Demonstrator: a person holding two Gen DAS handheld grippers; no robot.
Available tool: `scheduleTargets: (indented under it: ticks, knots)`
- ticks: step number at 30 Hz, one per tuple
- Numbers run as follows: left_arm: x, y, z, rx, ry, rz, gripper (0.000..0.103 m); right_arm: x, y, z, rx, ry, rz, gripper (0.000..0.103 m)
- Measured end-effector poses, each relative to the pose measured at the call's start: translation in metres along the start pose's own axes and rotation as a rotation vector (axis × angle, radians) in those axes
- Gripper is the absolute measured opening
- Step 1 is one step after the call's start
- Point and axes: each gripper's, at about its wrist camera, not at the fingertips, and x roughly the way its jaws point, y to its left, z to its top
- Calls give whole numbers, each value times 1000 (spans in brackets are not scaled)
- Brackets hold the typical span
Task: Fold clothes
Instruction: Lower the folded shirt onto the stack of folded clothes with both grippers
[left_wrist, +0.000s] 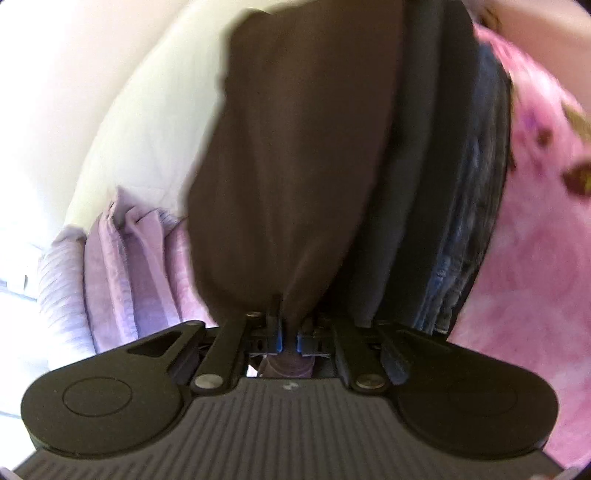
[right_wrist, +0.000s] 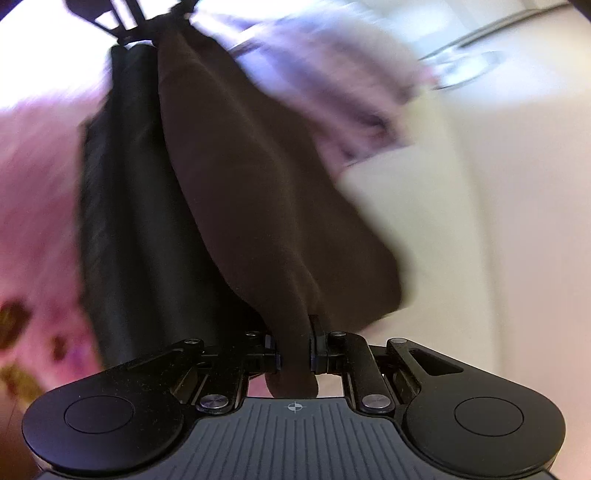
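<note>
So the dark brown garment (left_wrist: 295, 166) is strung up between both claws, hanging in soft folds over what looks like a cream bed (left_wrist: 155, 122) — pretty blurry though. Left claw (left_wrist: 290, 338) is pinched tight on one bunched corner, right claw (right_wrist: 295, 356) clamped on another, with a black garment (right_wrist: 125, 221) just beside it.

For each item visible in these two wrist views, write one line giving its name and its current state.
Left gripper: shut on the brown garment.
Right gripper: shut on the brown garment.
Brown garment: held at two ends, stretched between the grippers.
Dark clothes: folded, stacked beside it.
Lilac cloth: crumpled, unfolded.
</note>
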Motion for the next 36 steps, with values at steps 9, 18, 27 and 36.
scheduleTargets:
  ticks: [9, 18, 27, 36]
  knots:
    - [-27, 13, -6, -83, 0, -78, 17, -26, -3, -9, 115, 88, -15, 20]
    - [-53, 85, -24, -377, 25, -78, 17, -87, -31, 0, 441, 39, 35, 26]
    - [13, 106, 21, -412, 6, -207, 17, -27, -81, 30, 830, -54, 293, 28]
    - [36, 116, 33, -357, -3, -256, 16, -10, -119, 3, 928, -54, 344, 28]
